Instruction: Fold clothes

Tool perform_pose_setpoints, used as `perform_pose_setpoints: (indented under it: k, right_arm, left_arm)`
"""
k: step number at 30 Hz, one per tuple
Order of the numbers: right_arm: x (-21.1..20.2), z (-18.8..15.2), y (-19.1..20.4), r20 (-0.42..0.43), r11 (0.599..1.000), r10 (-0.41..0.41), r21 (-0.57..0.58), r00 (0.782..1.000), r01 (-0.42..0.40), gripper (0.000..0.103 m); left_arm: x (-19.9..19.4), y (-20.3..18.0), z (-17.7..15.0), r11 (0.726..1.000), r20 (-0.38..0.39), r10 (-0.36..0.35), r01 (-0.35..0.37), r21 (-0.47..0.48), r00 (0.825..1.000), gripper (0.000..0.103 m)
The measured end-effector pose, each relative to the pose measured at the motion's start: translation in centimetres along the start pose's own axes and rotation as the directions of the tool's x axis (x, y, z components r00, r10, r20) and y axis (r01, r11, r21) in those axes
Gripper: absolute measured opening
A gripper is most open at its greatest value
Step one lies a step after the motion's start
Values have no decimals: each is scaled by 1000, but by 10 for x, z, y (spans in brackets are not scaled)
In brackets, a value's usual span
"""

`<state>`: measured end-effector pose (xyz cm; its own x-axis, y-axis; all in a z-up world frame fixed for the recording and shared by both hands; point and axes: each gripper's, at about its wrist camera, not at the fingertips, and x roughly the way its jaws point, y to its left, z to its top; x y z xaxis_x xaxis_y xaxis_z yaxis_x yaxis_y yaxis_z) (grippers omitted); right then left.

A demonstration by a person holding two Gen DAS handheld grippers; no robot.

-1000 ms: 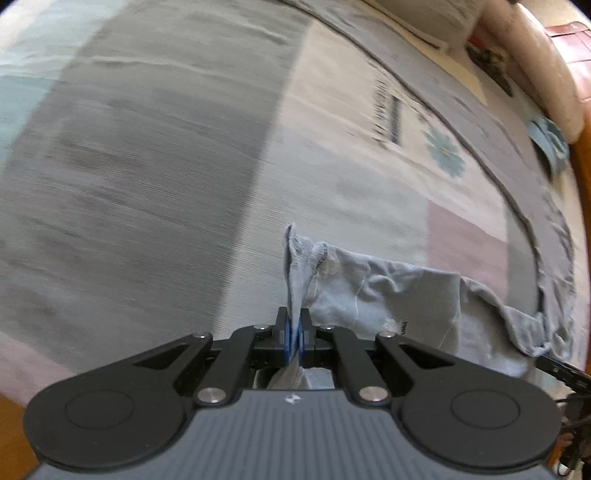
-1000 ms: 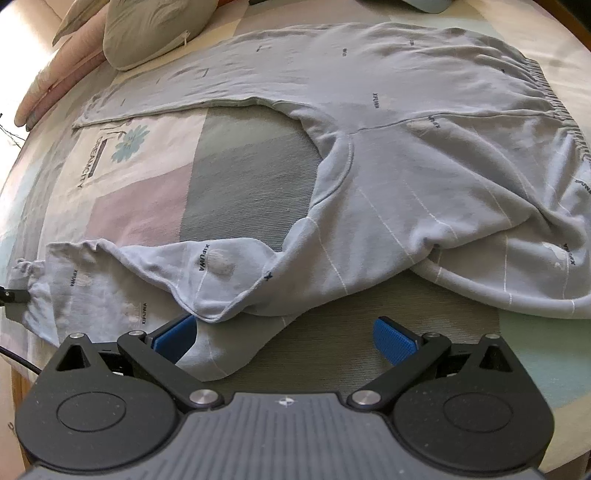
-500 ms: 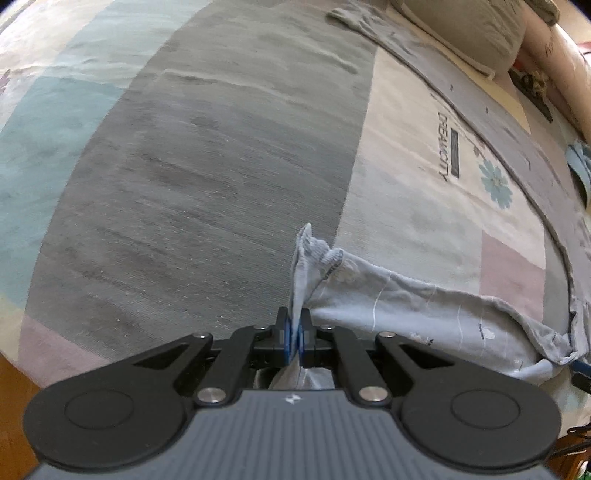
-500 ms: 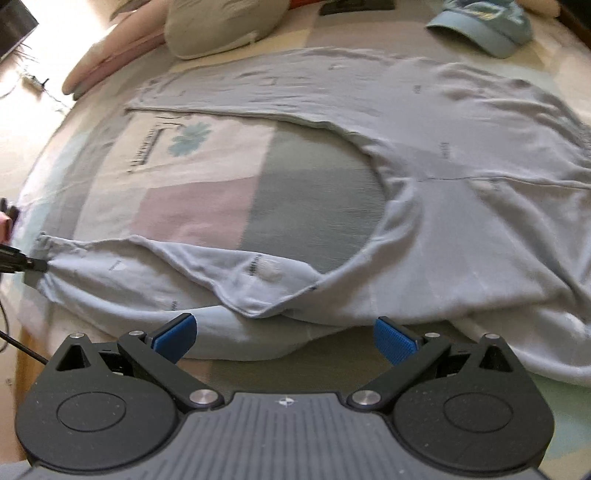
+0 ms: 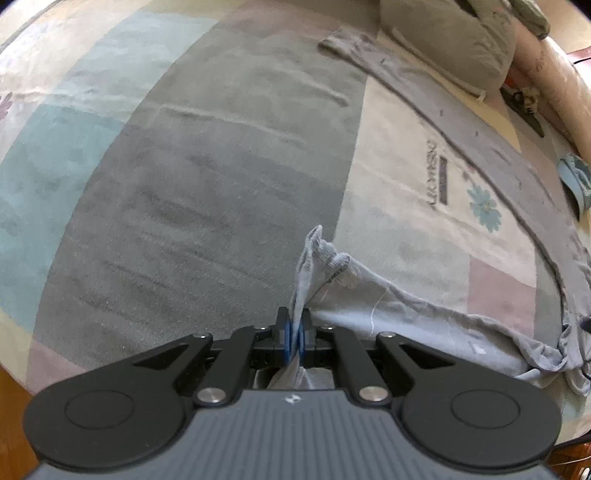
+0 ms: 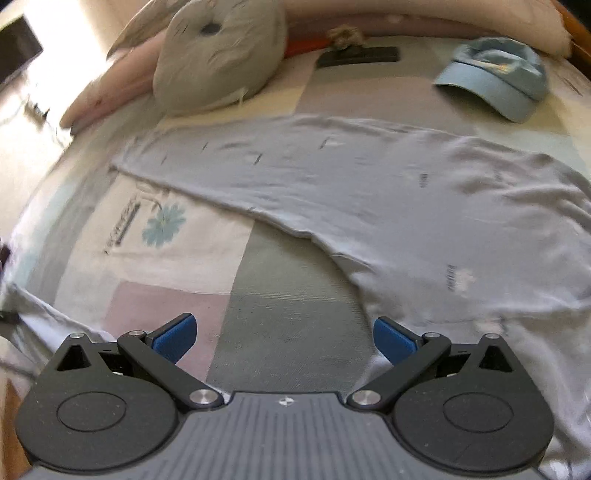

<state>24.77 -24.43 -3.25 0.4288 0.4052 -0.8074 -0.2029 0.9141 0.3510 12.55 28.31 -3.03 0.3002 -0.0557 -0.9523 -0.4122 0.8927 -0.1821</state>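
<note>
Pale grey trousers (image 6: 406,206) lie spread on a patchwork bedcover (image 6: 288,310). One leg runs toward the pillow at the far left; the near leg (image 5: 424,325) stretches across the bed's front. My left gripper (image 5: 294,334) is shut on that near leg's cuff (image 5: 317,254), whose ribbed hem sticks up past the blue pads. My right gripper (image 6: 282,334) stands open above the grey patch between the two legs, with no cloth between its fingers; the trousers' crotch edge lies just beside its right pad (image 6: 393,338).
A grey pillow (image 6: 221,55) and pink bolster (image 6: 443,18) line the far side. A light blue cap (image 6: 495,74) and a dark flat object (image 6: 358,55) lie near them. Wooden floor shows past the bed's near left edge (image 5: 11,387).
The left gripper has pulled the cuff outward, straightening the near leg. The right gripper has lifted and tipped up, so the near leg has dropped below its view.
</note>
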Motion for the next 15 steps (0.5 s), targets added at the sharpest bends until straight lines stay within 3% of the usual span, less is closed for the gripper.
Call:
perform_pose_setpoints:
  k: [4,9,13,15]
  right_arm:
    - [-30,-33,-19,-51,988,42,151,998,-34,103]
    - [-51,-89,-46,-127,945,-4,324,992,45,103]
    - [-54,-108,-74,-99,890,-52,446,994,92,103]
    - [-56,-116,-89,-54,852,-27,521,998,51,103]
  left_arm:
    - [5,10,-5,999,-28,43,-43,-16,999,5]
    - [8,28,-8,991,-65,119,-122,-53,991,5]
    - [19,32,-4,986,-107,152,-159,-56,983,5]
    - [24,29,-2,984,-111,169,-174,-30,979,5]
